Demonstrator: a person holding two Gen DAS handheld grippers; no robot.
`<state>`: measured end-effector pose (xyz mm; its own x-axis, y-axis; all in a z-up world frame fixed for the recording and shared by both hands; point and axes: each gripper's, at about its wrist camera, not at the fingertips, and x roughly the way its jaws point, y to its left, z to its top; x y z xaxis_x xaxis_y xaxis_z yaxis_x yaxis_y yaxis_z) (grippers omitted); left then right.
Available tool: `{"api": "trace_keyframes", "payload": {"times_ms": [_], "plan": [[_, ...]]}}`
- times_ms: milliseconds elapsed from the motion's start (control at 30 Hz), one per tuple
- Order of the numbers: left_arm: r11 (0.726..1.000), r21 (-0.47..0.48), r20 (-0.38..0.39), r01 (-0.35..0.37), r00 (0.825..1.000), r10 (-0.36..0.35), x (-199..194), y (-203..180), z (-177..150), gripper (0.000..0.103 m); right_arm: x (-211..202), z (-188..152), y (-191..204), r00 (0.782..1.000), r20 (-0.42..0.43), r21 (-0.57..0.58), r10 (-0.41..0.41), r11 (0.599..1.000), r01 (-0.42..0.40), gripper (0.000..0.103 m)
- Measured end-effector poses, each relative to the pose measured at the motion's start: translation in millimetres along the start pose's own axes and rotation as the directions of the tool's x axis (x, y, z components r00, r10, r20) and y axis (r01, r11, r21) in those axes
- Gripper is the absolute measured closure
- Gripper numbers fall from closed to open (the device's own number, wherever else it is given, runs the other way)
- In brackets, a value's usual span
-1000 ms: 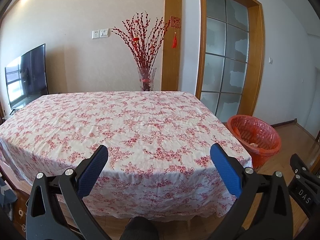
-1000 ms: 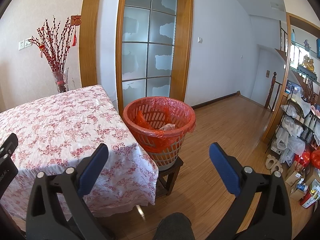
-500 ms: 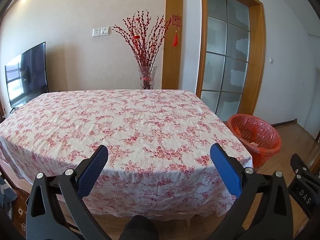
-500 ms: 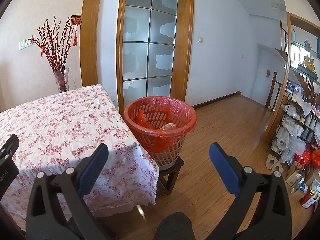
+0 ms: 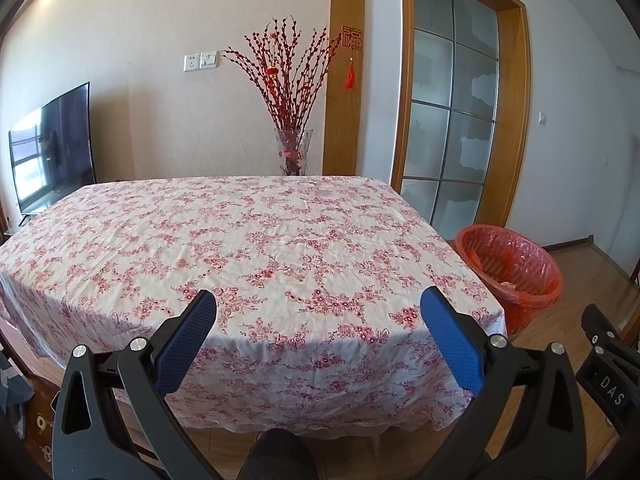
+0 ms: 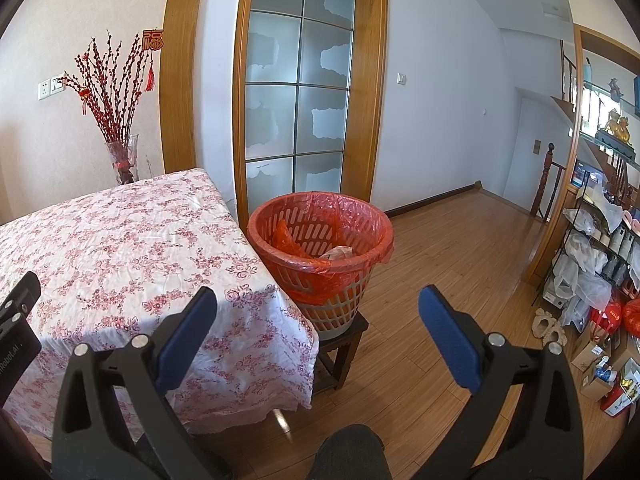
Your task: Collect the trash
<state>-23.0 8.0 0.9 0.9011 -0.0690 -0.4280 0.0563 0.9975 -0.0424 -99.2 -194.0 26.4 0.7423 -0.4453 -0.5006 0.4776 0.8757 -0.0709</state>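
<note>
Both the left gripper [image 5: 318, 322] and right gripper [image 6: 318, 320] are wide open and hold nothing; look for trash near the red bin [image 6: 320, 248]

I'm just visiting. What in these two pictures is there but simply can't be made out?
- Basket contents: right wrist view, its own rim and red liner hide all but a pale crumpled scrap.
- Table legs: both views, the floral tablecloth hangs over them.
- Shelf items: right wrist view, small, warped and cut off at the edge.
- Glass door: frosted panes hide what is behind.
</note>
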Motion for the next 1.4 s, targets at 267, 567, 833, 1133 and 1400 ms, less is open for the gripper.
{"api": "trace_keyframes", "payload": {"times_ms": [267,567,833,1133,1400], "plan": [[1.000,0.001,-0.009,0.000,1.000,0.000,1.8,0.3,-1.0,0.003,-0.4,-0.2,0.9,1.000,0.000,0.000,0.001,1.000,-0.001,0.004],[1.000,0.006,-0.014,0.003,1.000,-0.003,2.2,0.8,-1.2,0.003,0.0,-0.8,2.3,1.000,-0.002,-0.001,0.003,1.000,-0.003,0.004],[1.000,0.010,-0.016,0.003,1.000,-0.003,2.7,0.1,-0.6,0.003,-0.4,-1.2,4.0,1.000,-0.003,0.000,0.006,1.000,-0.006,0.004],[1.000,0.013,-0.016,0.001,1.000,-0.001,2.9,0.1,-0.1,0.003,1.1,-1.8,3.7,1.000,-0.005,-0.001,0.011,1.000,-0.011,0.004],[1.000,0.019,-0.022,0.004,1.000,-0.003,4.0,1.4,0.6,0.003,0.9,-1.8,3.6,1.000,-0.004,-0.003,0.013,1.000,-0.013,0.004]]}}
